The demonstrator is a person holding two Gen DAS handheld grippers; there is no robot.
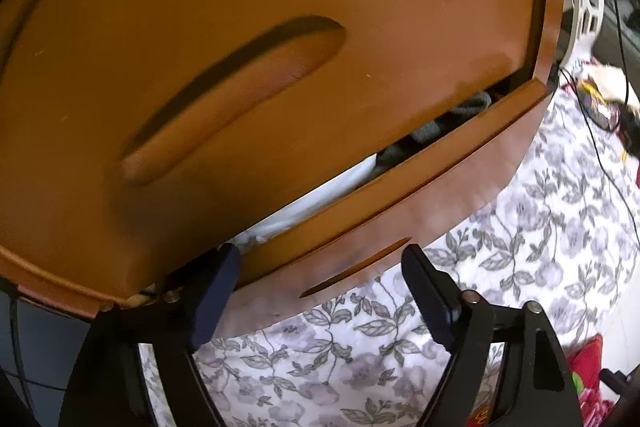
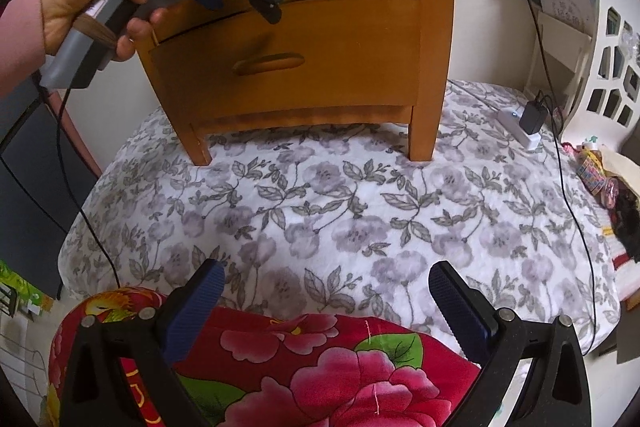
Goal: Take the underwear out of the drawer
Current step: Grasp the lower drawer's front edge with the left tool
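The left tongs [image 1: 320, 287] stood open astride the front edge of the lower drawer [image 1: 400, 163], gripping nothing. Underwear [image 1: 320, 195] lay just above them in the narrow gap, running lower left to upper right. The right tongs [image 2: 326, 299], open and empty, hung well apart.
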